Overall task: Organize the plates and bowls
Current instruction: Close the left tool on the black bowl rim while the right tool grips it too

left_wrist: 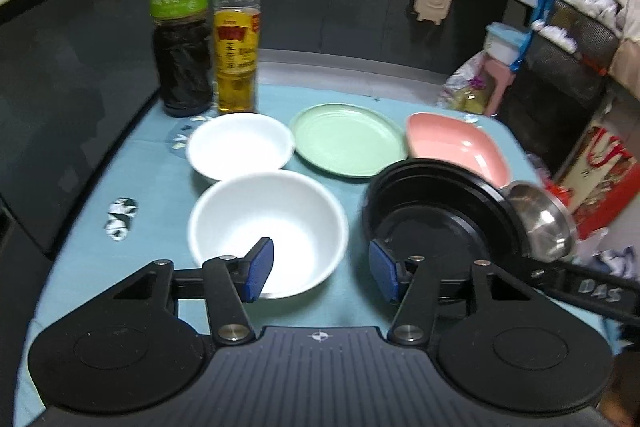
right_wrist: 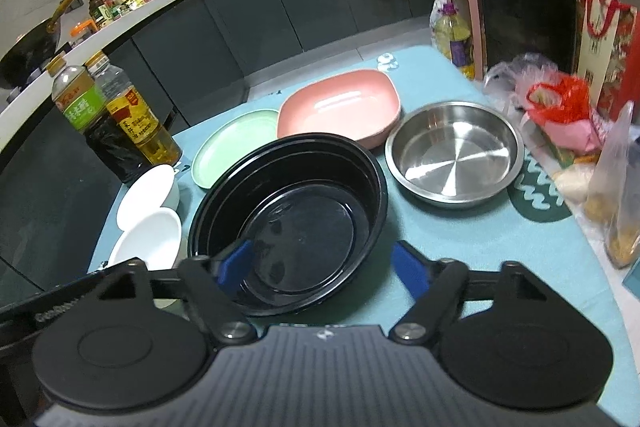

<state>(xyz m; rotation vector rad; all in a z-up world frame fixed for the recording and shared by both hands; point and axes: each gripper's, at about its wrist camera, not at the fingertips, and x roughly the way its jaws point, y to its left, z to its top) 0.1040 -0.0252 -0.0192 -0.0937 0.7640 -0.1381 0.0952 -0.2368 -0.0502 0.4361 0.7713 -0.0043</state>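
Bowls and plates crowd a teal cloth [left_wrist: 152, 187] on a table in a dark-cabinet kitchen. Left wrist view: the left gripper [left_wrist: 320, 273] hangs with its blue-padded jaws wide apart, gripping nothing. A round, matte white bowl [left_wrist: 268, 231] sits just ahead of its left finger; a second white bowl [left_wrist: 240, 145] lies just beyond. A glossy black bowl [left_wrist: 436, 215] sits ahead of the right finger, with a smooth round green plate [left_wrist: 348, 141] and a squarish pink dish [left_wrist: 452, 145] farther out. Two bottles, one dark [left_wrist: 182, 31] and one amber [left_wrist: 237, 35], stand upright at far left.

Right wrist view: the right gripper [right_wrist: 322, 269] is also spread open and empty, its left pad over the black bowl's [right_wrist: 288, 227] near rim. A shiny steel pan [right_wrist: 454, 155] with a flat bottom rests ahead to the right, on a green mat [right_wrist: 540, 203]. Plastic bags [right_wrist: 560, 107] sit at the far right edge.
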